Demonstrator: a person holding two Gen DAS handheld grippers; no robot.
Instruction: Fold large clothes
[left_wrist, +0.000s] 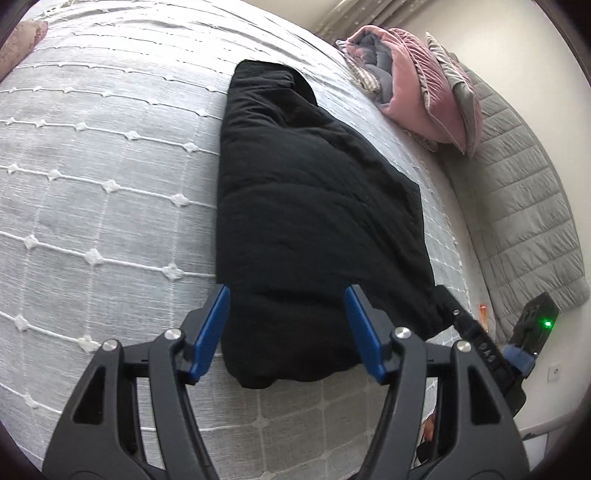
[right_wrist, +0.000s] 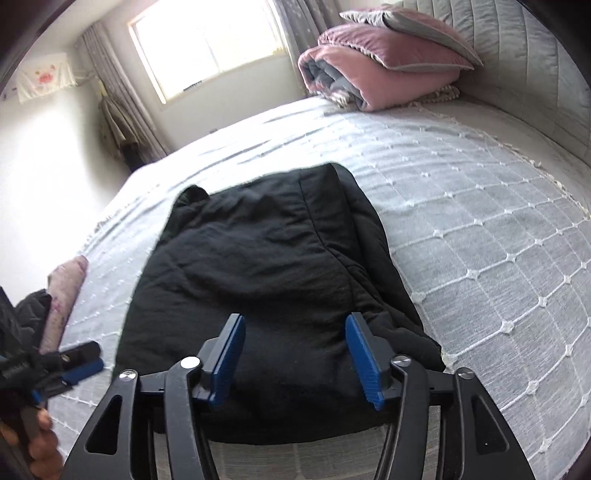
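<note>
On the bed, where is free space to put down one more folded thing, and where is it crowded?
Free: the wide white bedspread between the black folded garment and the grey headboard; also the stretch on the garment's other side. Crowded: the corner holding the pink folded quilt and pillows, and the bed edge near the left gripper.

Jacket (right_wrist: 258, 280): plain black. Bedspread (right_wrist: 480, 229): pale grey, white stitched grid with knots at the crossings. Folded quilt (right_wrist: 369, 74): pink outside, grey inside. Gripper pads (left_wrist: 210, 332): blue. Headboard (left_wrist: 517, 192): grey, quilted.
</note>
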